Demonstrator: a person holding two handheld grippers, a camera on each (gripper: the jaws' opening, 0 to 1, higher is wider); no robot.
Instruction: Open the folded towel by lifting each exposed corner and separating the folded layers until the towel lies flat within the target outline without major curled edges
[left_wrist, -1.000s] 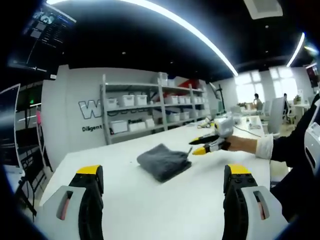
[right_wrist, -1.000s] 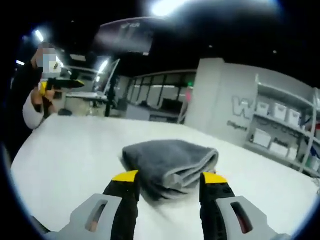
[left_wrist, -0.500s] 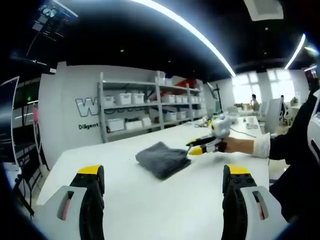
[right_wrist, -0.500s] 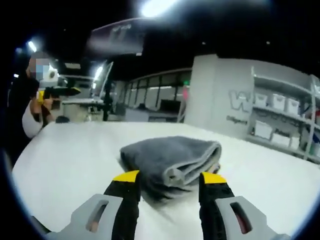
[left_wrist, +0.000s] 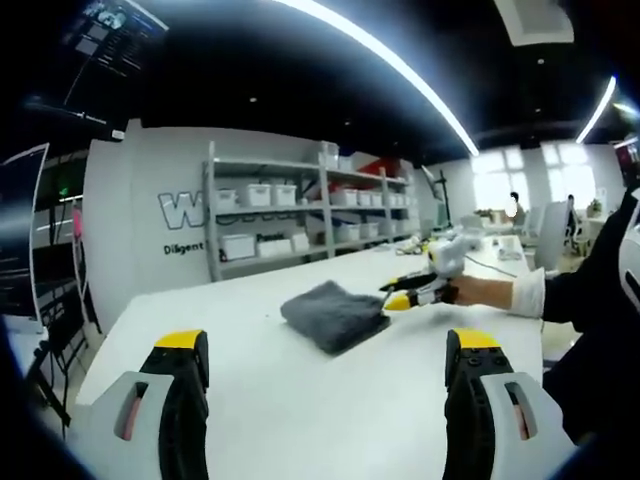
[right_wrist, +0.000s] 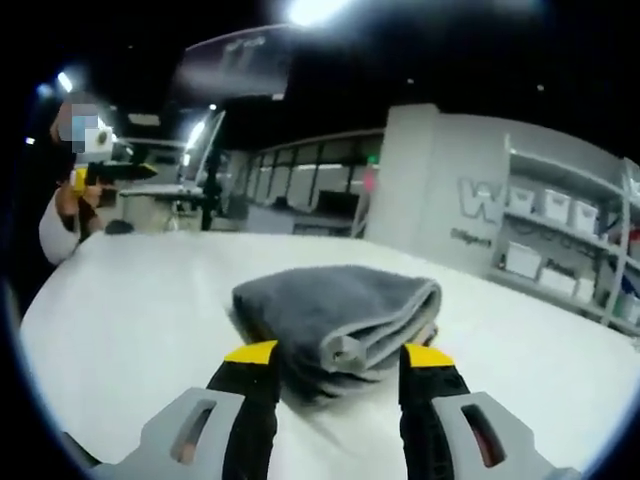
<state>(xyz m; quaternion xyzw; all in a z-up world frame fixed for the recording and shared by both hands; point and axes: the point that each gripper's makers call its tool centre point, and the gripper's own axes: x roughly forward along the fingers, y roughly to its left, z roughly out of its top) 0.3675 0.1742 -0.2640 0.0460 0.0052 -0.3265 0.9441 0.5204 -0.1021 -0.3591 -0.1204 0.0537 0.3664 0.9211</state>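
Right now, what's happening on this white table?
A person holds a gripper in each hand and is about to unfold a grey towel lying folded on the table. The right gripper is open at the towel's near edge, its jaws on either side of the folded layers, nothing gripped yet. The left gripper is open too and hangs well back from the towel. The towel is not yet opened.
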